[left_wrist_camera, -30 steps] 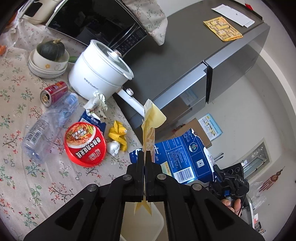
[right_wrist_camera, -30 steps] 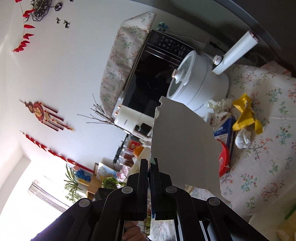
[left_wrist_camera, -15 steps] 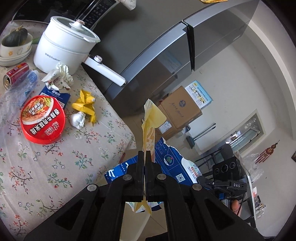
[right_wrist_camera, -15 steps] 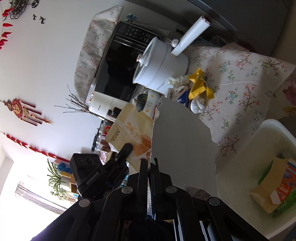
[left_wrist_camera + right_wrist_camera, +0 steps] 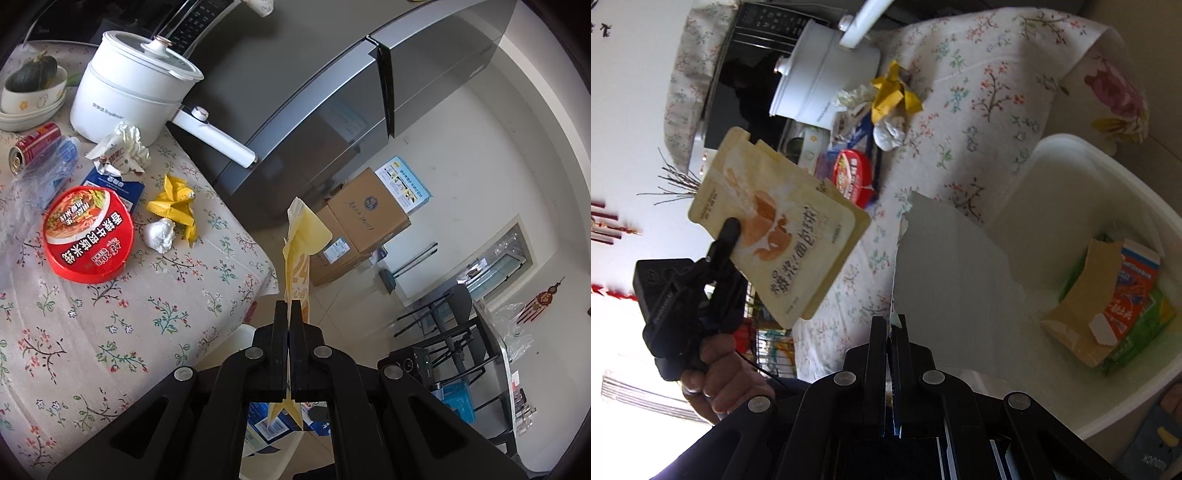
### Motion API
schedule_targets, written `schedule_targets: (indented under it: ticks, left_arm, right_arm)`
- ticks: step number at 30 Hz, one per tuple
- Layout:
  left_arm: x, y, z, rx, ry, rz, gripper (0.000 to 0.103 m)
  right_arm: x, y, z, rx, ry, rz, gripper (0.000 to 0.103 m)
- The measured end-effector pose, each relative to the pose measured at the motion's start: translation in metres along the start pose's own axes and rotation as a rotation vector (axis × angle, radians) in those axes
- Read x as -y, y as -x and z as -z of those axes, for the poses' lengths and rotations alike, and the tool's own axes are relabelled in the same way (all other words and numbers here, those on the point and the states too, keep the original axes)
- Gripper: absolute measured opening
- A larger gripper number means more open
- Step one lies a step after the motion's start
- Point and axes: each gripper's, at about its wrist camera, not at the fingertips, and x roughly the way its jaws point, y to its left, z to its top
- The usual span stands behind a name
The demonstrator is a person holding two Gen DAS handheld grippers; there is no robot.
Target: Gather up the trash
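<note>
The left claw (image 5: pixel 288 314) is clamped on a flat yellow pouch (image 5: pixel 301 251), which stands edge-on between its fingers in the left wrist view; from the right wrist view the same pouch (image 5: pixel 775 232) shows its face, cream and orange with a bread picture and large Chinese characters down one side. A hand (image 5: pixel 713 384) grips that claw's handle. The right claw (image 5: pixel 892 325) is closed on a torn sheet of packaging (image 5: pixel 945 266) whose plain grey inner side faces the camera; a blue printed edge with a barcode shows under the left claw, probably the same sheet, though the angle is poor. The sheet hangs over the near rim of a white bin (image 5: pixel 1071 170) beside the desk (image 5: pixel 110 314). Inside the bin lie a torn brown carton with a red, white and blue label in Chinese (image 5: pixel 1108 302) and a green wrapper under it.

On the desk's floral cloth are a red instant-noodle bowl (image 5: pixel 88 232) with white Chinese lettering on its lid, a blue carton (image 5: pixel 114 184) partly beneath it, a crumpled yellow wrapper (image 5: pixel 173 206), a balled white tissue (image 5: pixel 160 234), a crushed milk-tea packet (image 5: pixel 118 155), a clear plastic bottle (image 5: pixel 40 181) lying on its side, and a red can (image 5: pixel 33 146). Behind them stands a white electric pot (image 5: pixel 129 96) with a small grey brand mark reading "Royalstar". A dark squash sits in stacked white bowls (image 5: pixel 29 99). On the floor by the grey refrigerator (image 5: pixel 332 110) are stacked cardboard boxes (image 5: pixel 365 214) with shipping labels.
</note>
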Motion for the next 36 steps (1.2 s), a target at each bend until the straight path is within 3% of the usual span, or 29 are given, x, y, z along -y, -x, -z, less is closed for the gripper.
schedule_targets:
  ticks: [11, 13, 15, 16, 18, 22, 28, 30, 32, 36]
  left_arm:
    - [-0.001, -0.018, 0.007, -0.054, -0.016, -0.010, 0.000]
    - [0.001, -0.022, 0.009, -0.065, -0.023, -0.014, 0.000]
    - [0.002, -0.027, 0.012, -0.079, -0.029, -0.017, 0.000]
    - [0.003, -0.029, 0.013, -0.086, -0.031, -0.017, 0.000]
    - [0.005, -0.033, 0.016, -0.101, -0.041, -0.016, 0.000]
    - [0.008, -0.043, 0.022, -0.133, -0.066, -0.027, 0.000]
    - [0.009, -0.065, 0.039, -0.212, -0.091, -0.060, 0.000]
    - [0.011, -0.072, 0.045, -0.235, -0.099, -0.066, 0.000]
    - [0.012, -0.081, 0.052, -0.265, -0.103, -0.065, 0.000]
    - [0.017, -0.099, 0.066, -0.346, -0.142, -0.065, 0.000]
  right_arm:
    - [0.038, -0.041, -0.004, -0.120, -0.048, 0.093, 0.005]
    - [0.048, -0.048, -0.007, -0.128, -0.024, 0.235, 0.009]
    - [0.056, -0.053, -0.010, -0.130, 0.046, 0.463, 0.020]
    - [0.055, -0.055, -0.011, -0.126, 0.102, 0.568, 0.020]
    - [0.048, -0.055, -0.010, -0.109, 0.196, 0.681, 0.020]
    - [0.039, -0.042, -0.013, -0.073, 0.173, 0.605, 0.023]
    - [0.026, -0.012, -0.025, 0.032, 0.174, 0.607, 0.026]
    - [0.023, -0.004, -0.027, 0.045, 0.176, 0.595, 0.032]
    - [0.019, -0.002, -0.025, 0.038, 0.194, 0.610, 0.034]
    - [0.014, 0.016, -0.026, 0.109, 0.207, 0.644, 0.035]
